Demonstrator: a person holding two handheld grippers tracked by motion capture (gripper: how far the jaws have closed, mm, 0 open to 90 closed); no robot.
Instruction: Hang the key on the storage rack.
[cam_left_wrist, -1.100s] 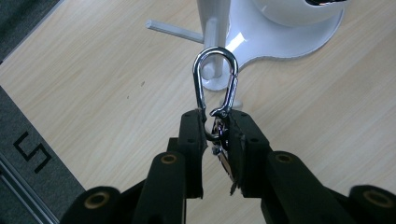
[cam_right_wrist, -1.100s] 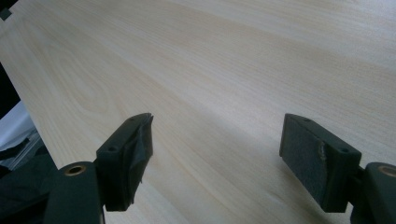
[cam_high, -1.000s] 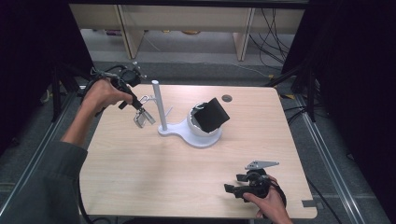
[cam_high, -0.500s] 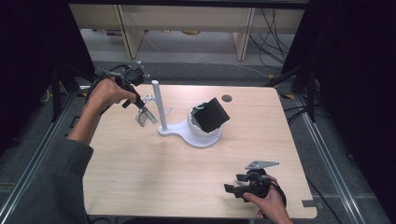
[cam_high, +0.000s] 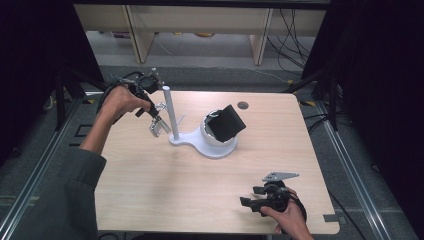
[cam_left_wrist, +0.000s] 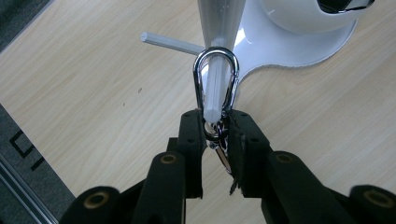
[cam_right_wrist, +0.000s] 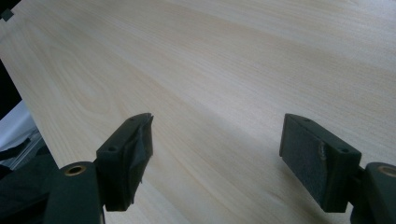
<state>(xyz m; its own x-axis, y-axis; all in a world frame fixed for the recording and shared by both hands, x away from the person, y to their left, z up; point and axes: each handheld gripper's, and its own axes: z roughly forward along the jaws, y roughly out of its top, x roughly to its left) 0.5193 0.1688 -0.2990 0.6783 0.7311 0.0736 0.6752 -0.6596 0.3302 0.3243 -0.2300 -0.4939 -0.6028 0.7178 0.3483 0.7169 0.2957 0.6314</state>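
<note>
Up close, the left claw (cam_left_wrist: 217, 133) grips a silver carabiner (cam_left_wrist: 216, 81) looped over the white stand's peg (cam_left_wrist: 214, 91). Nearby, the right claw (cam_right_wrist: 217, 154) gapes empty above the surface (cam_high: 165, 180).

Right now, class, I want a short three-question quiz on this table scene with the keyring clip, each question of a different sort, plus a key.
1. True or false: the left gripper is shut on the carabiner.
2. What has the carabiner's loop been slipped over? A) a peg of the white stand B) the black pad C) the table edge
3. In a few words, what is between the jaws of the right gripper?

Key: 1 true; 2 A; 3 nothing, they stand open over bare table.
</note>
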